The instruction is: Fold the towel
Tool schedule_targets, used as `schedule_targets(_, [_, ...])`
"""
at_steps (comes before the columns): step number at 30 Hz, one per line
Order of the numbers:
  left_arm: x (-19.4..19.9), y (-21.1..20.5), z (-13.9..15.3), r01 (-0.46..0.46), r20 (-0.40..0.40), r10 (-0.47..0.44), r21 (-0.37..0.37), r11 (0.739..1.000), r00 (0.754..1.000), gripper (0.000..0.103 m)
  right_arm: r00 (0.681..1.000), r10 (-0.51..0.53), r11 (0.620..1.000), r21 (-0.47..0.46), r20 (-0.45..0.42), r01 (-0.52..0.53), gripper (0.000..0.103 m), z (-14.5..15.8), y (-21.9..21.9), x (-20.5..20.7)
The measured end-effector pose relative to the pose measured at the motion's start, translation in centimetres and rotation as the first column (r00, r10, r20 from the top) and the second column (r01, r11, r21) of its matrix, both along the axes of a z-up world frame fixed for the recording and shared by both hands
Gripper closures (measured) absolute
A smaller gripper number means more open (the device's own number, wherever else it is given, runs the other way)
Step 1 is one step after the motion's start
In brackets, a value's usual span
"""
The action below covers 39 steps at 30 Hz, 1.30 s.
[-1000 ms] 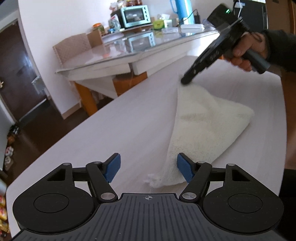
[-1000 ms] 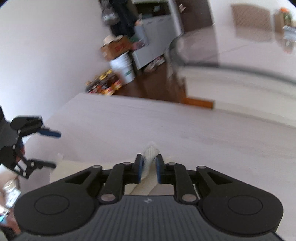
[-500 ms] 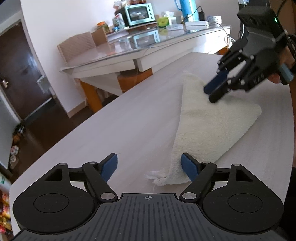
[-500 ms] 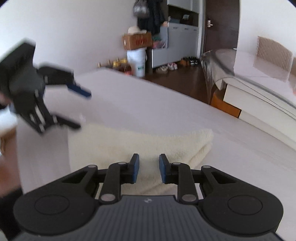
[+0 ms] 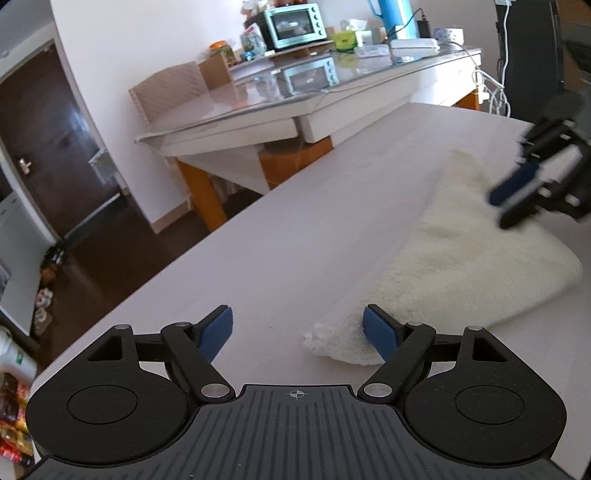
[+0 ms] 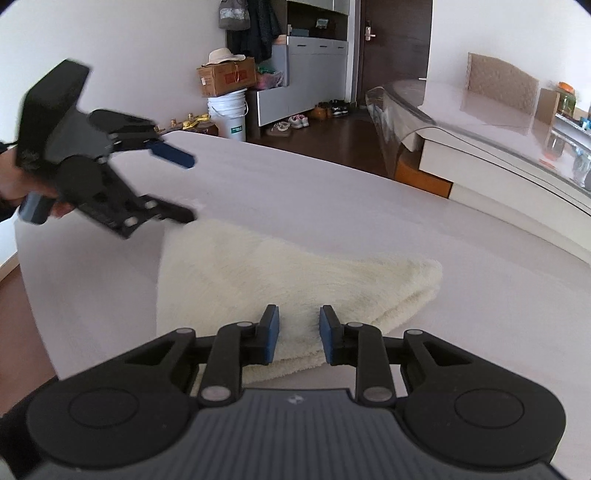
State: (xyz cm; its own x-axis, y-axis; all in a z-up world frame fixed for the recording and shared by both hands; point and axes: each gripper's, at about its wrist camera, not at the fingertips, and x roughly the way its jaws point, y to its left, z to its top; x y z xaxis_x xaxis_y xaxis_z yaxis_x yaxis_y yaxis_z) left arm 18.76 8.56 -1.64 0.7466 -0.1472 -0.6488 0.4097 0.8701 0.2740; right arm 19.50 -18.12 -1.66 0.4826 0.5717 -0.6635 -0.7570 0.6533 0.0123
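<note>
A cream fluffy towel (image 5: 454, 266) lies folded on the white table (image 5: 295, 236); it also shows in the right wrist view (image 6: 295, 273). My left gripper (image 5: 297, 332) is open and empty, its right finger beside the towel's near corner. It also shows in the right wrist view (image 6: 184, 188), hovering over the towel's far end. My right gripper (image 6: 298, 334) is open a little and empty, above the towel's near folded edge. It also shows in the left wrist view (image 5: 513, 203), over the towel's far part.
A glass-topped desk (image 5: 332, 99) with a toaster oven (image 5: 295, 24) and a blue kettle (image 5: 393, 14) stands beyond the table. A bucket (image 6: 227, 114), a cardboard box (image 6: 225, 79) and cabinets (image 6: 306, 70) stand by the far wall. The table's edge (image 6: 33, 295) is near on the left.
My right gripper has let go of the towel's corner, opened, and pulled back over the towel. The towel now lies flat. My left gripper stayed open by the near corner.
</note>
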Motion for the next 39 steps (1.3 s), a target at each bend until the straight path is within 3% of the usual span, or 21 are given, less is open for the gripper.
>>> schedule_targets(4, [-1.2,-0.2,0.8,-0.037,0.043,0.038,-0.009,0.999,0.998,0.022,0.999,-0.009,0.999,0.048,0.032,0.008,0.076,1.0,0.0,-1.8])
schedule_targets(7, [-2.8,-0.6,1.5,-0.042,0.057,0.045,-0.054,0.998,0.997,0.022,0.998,0.045,0.993,0.104,0.036,-0.049,0.077,1.7,0.6,-4.2])
schedule_targets(10, [-3.5,-1.5,1.1,-0.048,0.056,0.051,-0.054,0.997,0.997,0.022,0.994,0.088,0.995,0.045,0.065,-0.091,0.079,0.8,1.8,-6.3])
schedule_targets(18, [-2.3,-2.1,-0.5,-0.092,0.052,0.092,-0.012,0.996,0.994,0.02,1.0,0.007,0.995,0.095,-0.002,-0.006,0.079,0.0,1.2,-7.7])
schedule_targets(26, [-1.9,-1.5,-0.3,-0.129,0.046,0.13,-0.026,0.991,0.99,0.021,1.0,-0.003,0.994,0.113,-0.005,0.003,0.075,-0.1,2.3,-9.6])
schedule_targets(29, [-3.3,-1.4,0.6,-0.171,0.041,0.174,-0.064,0.983,0.984,0.018,0.999,-0.038,0.988,0.149,-0.014,0.04,0.075,0.4,1.3,-9.5])
schedule_targets(33, [-5.7,-1.5,1.3,-0.23,0.027,0.234,-0.116,0.966,0.972,0.01,0.992,-0.128,0.981,0.147,0.007,0.126,0.064,0.9,-0.1,-10.1])
schedule_targets(34, [-6.5,-1.6,1.4,-0.247,0.026,0.252,-0.123,0.961,0.967,0.01,0.989,-0.148,0.978,0.147,0.01,0.145,0.053,1.1,-0.6,-10.4])
schedule_targets(38, [-9.4,-2.6,1.9,-0.277,0.013,0.284,-0.176,0.944,0.959,0.006,0.971,-0.239,0.962,0.141,0.031,0.232,0.03,1.5,-2.5,-11.9])
schedule_targets(39, [-9.8,-2.7,1.9,-0.283,0.008,0.289,-0.179,0.942,0.957,0.003,0.967,-0.253,0.96,0.137,0.038,0.246,0.02,1.7,-2.8,-12.4])
